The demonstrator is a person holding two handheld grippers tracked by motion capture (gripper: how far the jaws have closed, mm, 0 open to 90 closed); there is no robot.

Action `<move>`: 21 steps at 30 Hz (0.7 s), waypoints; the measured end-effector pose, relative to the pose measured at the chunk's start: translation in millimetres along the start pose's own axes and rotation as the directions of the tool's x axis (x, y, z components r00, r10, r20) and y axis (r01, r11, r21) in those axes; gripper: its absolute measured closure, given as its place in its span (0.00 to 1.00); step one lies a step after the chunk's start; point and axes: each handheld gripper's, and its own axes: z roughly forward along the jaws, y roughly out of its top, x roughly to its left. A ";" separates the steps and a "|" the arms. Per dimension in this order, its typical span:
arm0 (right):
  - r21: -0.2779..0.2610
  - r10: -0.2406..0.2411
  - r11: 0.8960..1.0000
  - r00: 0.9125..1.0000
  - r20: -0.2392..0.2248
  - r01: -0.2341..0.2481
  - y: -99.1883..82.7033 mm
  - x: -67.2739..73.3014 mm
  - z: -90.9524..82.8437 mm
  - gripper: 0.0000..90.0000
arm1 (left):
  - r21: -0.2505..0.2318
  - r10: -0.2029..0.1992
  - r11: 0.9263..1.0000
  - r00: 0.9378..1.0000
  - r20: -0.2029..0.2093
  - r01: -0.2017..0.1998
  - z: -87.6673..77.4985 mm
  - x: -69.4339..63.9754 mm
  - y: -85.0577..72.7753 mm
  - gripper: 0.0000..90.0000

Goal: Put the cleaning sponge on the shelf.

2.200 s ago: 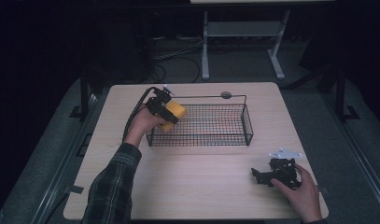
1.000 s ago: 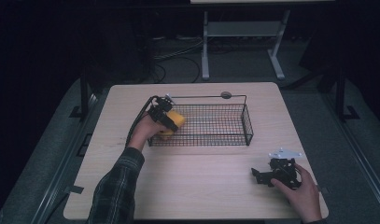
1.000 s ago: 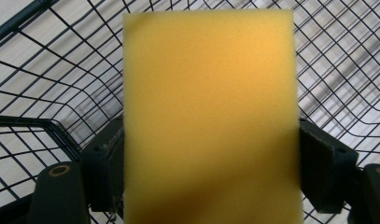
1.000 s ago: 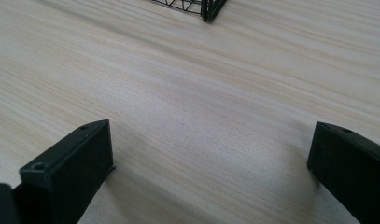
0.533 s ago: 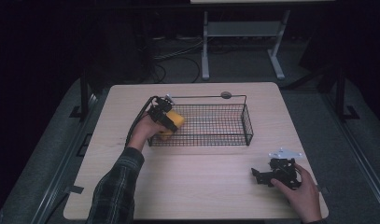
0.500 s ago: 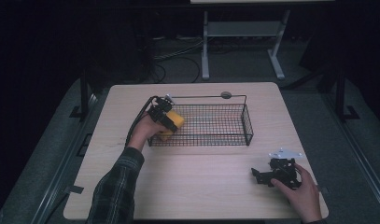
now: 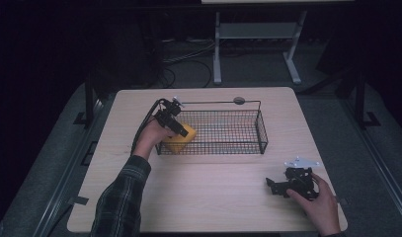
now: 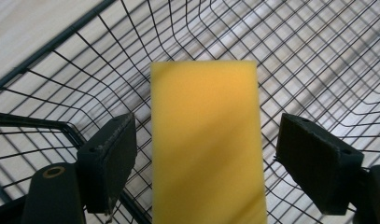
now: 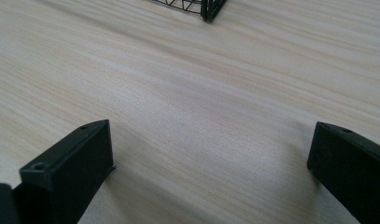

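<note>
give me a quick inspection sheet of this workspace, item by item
surface: light wooden table, bare in front of the basket
job's things: yellow sponge inside the left end of the black wire basket
clutter: small dark round thing on the table behind the basket
grippers: left gripper open, fingers apart from the sponge on both sides; right gripper open, low over bare table
cables: one trails from the left gripper; more on the floor behind
surroundings: dark room, white stand behind the table

A pale wooden table (image 7: 213,192) carries a black wire basket (image 7: 228,132).
</note>
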 end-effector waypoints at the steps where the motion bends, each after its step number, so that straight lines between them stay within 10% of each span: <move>1: 0.000 0.000 1.000 1.000 0.000 0.000 0.0 0.0 0.0 0.00 | -0.003 -0.001 1.000 1.000 0.001 0.001 -1.7 -0.5 -0.2 0.22; 21: 0.001 0.001 1.000 1.000 -0.001 -0.001 0.0 0.1 0.0 0.00 | -0.121 0.019 0.992 1.000 -0.016 -0.021 -51.0 -5.7 -27.3 0.22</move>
